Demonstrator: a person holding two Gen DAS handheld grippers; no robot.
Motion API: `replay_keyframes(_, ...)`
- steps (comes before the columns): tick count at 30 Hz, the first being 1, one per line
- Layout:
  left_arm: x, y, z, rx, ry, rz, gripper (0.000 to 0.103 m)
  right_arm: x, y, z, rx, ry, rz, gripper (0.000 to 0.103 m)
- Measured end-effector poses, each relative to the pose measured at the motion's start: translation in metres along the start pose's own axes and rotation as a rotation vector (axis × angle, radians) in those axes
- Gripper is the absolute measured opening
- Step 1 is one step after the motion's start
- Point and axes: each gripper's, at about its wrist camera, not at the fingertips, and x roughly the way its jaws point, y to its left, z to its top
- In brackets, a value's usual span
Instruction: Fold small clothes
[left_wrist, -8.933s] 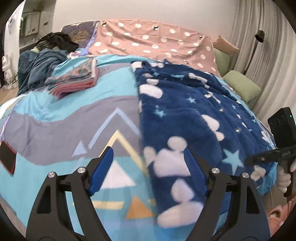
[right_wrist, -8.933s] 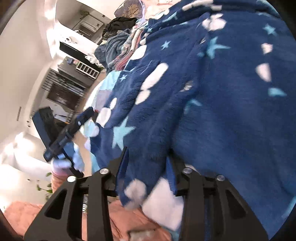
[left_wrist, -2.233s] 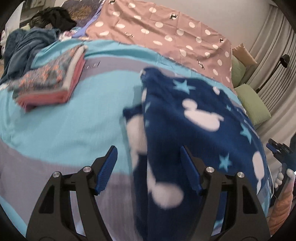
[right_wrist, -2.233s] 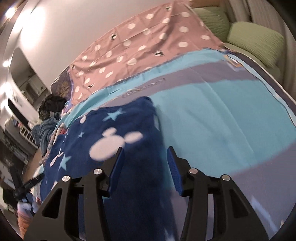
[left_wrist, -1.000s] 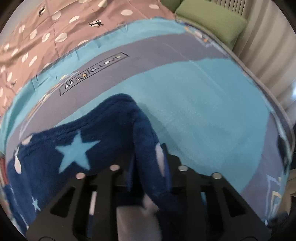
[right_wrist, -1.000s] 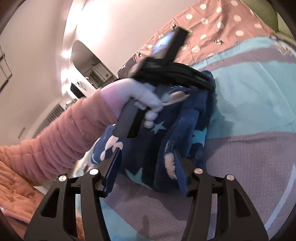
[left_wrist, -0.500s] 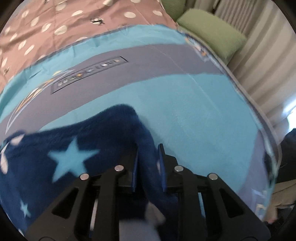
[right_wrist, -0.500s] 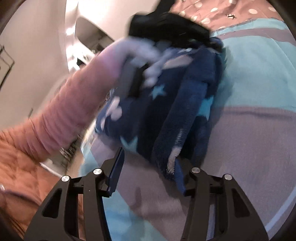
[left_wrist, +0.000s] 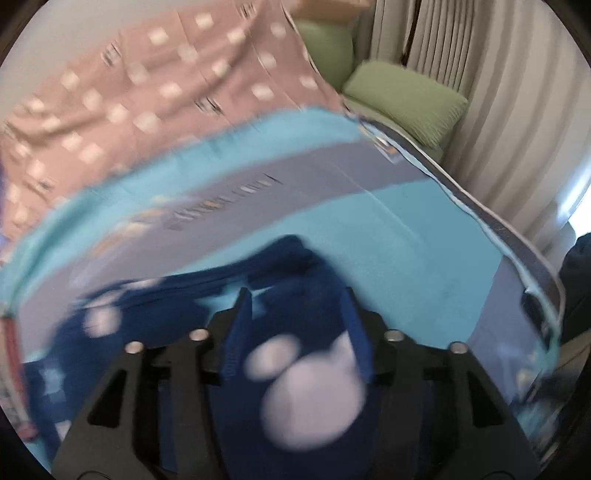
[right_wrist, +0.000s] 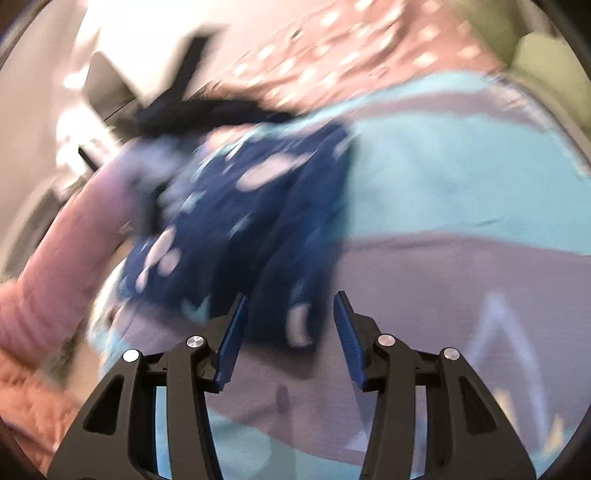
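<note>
Left wrist view. The left hand-held gripper is seen from behind, its jaws opening and standing about halfway apart. A fold of the navy fleece garment, printed with white mouse-head shapes and pale blue stars, is seen between the blue pads; whether the pads press on it cannot be told through the blur. The garment is spread over the lower left of the view and is laid on the turquoise and grey bedspread. Beyond the bedspread a pink dotted sheet is shown, with green pillows against a pale curtain at the right.

Right wrist view. The right hand-held gripper is seen with its jaws closing, moderately apart. The near end of the bundled navy fleece garment is seen between the tips of the pads, and a gap is visible on either side of the cloth. The garment is laid in a thick heap on the bedspread. At the left a pink quilted sleeve is seen reaching to the garment's far side, where the black frame of the left hand-held gripper is shown, heavily blurred.
</note>
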Motion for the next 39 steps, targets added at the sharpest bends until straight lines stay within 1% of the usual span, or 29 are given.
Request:
replay_keyframes(1, -0.016, 0.009, -0.013, 0.012, -0.024, 0.044, 0.058, -0.004, 0.005, 0.001, -0.002, -0.030, 0.011, 0.046)
replay_keyframes(2, -0.035, 0.023, -0.035, 0.014, -0.048, 0.104, 0.060, -0.004, 0.014, 0.001, -0.012, -0.044, 0.028, 0.043)
replay_keyframes(4, -0.056, 0.045, -0.068, -0.019, -0.056, 0.168, 0.062, -0.002, 0.027, 0.002, -0.045, -0.055, 0.060, 0.042)
replay_keyframes(5, -0.064, 0.057, -0.087, -0.052, -0.050, 0.197, 0.063, 0.007, 0.037, 0.003, -0.065, -0.046, 0.075, 0.042)
replay_keyframes(6, -0.074, 0.075, -0.112, -0.109, -0.039, 0.224, 0.063, 0.014, 0.040, 0.003, -0.074, -0.026, 0.086, 0.042)
replay_keyframes(7, -0.083, 0.093, -0.136, -0.175, -0.030, 0.240, 0.063, 0.023, 0.046, 0.002, -0.075, 0.005, 0.091, 0.042)
replay_keyframes(8, -0.093, 0.106, -0.153, -0.228, -0.030, 0.249, 0.063, 0.041, 0.050, 0.001, -0.072, 0.067, 0.078, 0.042)
replay_keyframes(9, -0.110, 0.126, -0.183, -0.323, -0.043, 0.254, 0.063, 0.061, 0.051, -0.002, -0.073, 0.149, 0.032, 0.042)
replay_keyframes(10, -0.120, 0.139, -0.199, -0.375, -0.058, 0.249, 0.063, 0.070, 0.049, -0.006, -0.076, 0.196, -0.028, 0.042)
replay_keyframes(11, -0.135, 0.152, -0.219, -0.436, -0.080, 0.242, 0.063, 0.082, 0.051, -0.008, -0.092, 0.224, -0.091, 0.041)
replay_keyframes(12, -0.152, 0.168, -0.244, -0.508, -0.112, 0.222, 0.061, 0.083, 0.055, -0.008, -0.102, 0.225, -0.106, 0.041)
replay_keyframes(14, -0.172, 0.183, -0.274, -0.580, -0.152, 0.176, 0.058, 0.081, 0.073, 0.004, -0.134, 0.228, -0.160, 0.041)
replay_keyframes(15, -0.180, 0.191, -0.289, -0.601, -0.166, 0.139, 0.046, 0.078, 0.081, 0.011, -0.152, 0.204, -0.169, 0.041)
replay_keyframes(16, -0.185, 0.196, -0.300, -0.610, -0.175, 0.095, 0.037, 0.076, 0.090, 0.017, -0.171, 0.181, -0.173, 0.041)
replay_keyframes(17, -0.187, 0.201, -0.307, -0.618, -0.183, 0.062, 0.027, 0.075, 0.106, 0.029, -0.202, 0.155, -0.181, 0.041)
replay_keyframes(18, -0.189, 0.205, -0.316, -0.630, -0.195, 0.015, 0.027, 0.077, 0.121, 0.038, -0.225, 0.138, -0.186, 0.042)
replay_keyframes(20, -0.190, 0.206, -0.325, -0.629, -0.211, -0.047, 0.027, 0.089, 0.149, 0.053, -0.270, 0.123, -0.177, 0.043)
replay_keyframes(21, -0.188, 0.204, -0.326, -0.618, -0.211, -0.068, 0.027, 0.096, 0.162, 0.058, -0.293, 0.123, -0.165, 0.045)
replay_keyframes(22, -0.186, 0.201, -0.326, -0.603, -0.211, -0.091, 0.027, 0.109, 0.181, 0.064, -0.327, 0.128, -0.150, 0.050)
replay_keyframes(23, -0.184, 0.196, -0.326, -0.593, -0.211, -0.107, 0.029, 0.123, 0.193, 0.069, -0.353, 0.136, -0.144, 0.054)
replay_keyframes(24, -0.182, 0.192, -0.328, -0.580, -0.205, -0.128, 0.041, 0.133, 0.207, 0.070, -0.380, 0.146, -0.141, 0.054)
replay_keyframes(26, -0.176, 0.188, -0.330, -0.555, -0.186, -0.134, 0.049, 0.170, 0.239, 0.079, -0.444, 0.186, -0.132, 0.055)
replay_keyframes(28, -0.169, 0.186, -0.331, -0.545, -0.178, -0.150, 0.049, 0.198, 0.258, 0.085, -0.481, 0.212, -0.121, 0.056)
replay_keyframes(31, -0.160, 0.195, -0.332, -0.560, -0.187, -0.181, 0.049, 0.249, 0.291, 0.097, -0.517, 0.257, -0.109, 0.056)
replay_keyframes(32, -0.160, 0.197, -0.333, -0.568, -0.192, -0.189, 0.049, 0.273, 0.303, 0.102, -0.521, 0.278, -0.113, 0.056)
replay_keyframes(34, -0.159, 0.202, -0.336, -0.594, -0.203, -0.210, 0.049, 0.302, 0.316, 0.107, -0.526, 0.300, -0.135, 0.056)
replay_keyframes(35, -0.160, 0.203, -0.336, -0.602, -0.207, -0.211, 0.048, 0.322, 0.323, 0.110, -0.526, 0.314, -0.168, 0.056)
replay_keyframes(37, -0.164, 0.202, -0.337, -0.604, -0.218, -0.216, 0.047, 0.355, 0.335, 0.119, -0.508, 0.330, -0.216, 0.056)
replay_keyframes(39, -0.168, 0.200, -0.337, -0.601, -0.228, -0.233, 0.043, 0.381, 0.344, 0.127, -0.503, 0.333, -0.247, 0.056)
